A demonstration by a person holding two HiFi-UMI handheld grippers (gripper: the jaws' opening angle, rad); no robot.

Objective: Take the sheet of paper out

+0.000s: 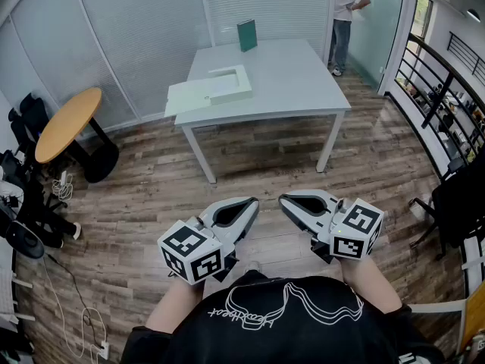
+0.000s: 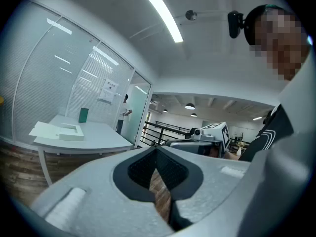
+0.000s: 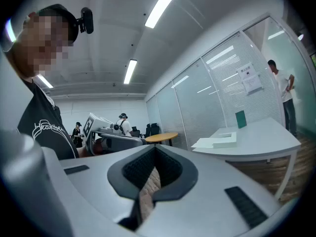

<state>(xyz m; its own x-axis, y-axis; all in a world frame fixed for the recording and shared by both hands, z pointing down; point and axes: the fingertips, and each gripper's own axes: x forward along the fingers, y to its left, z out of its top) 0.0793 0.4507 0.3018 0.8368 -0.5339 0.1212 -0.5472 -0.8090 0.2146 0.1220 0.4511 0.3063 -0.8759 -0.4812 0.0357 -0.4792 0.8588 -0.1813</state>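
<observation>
A white flat box (image 1: 229,83) lies on the grey table (image 1: 303,82), with a white sheet or flap (image 1: 186,97) spread at its left. The same box (image 2: 65,131) shows in the left gripper view, and again as the box (image 3: 223,141) in the right gripper view. I cannot pick out a separate paper sheet. My left gripper (image 1: 248,206) and right gripper (image 1: 288,202) hover close to my chest, tips turned toward each other, well short of the table. Both are shut with nothing between the pads.
A green book (image 1: 247,35) stands upright at the table's far edge. A round wooden table (image 1: 67,123) and black chairs stand at the left. A person (image 1: 345,17) stands beyond the table's far right corner. A black railing (image 1: 447,89) runs along the right. Cables (image 1: 76,309) lie on the wooden floor.
</observation>
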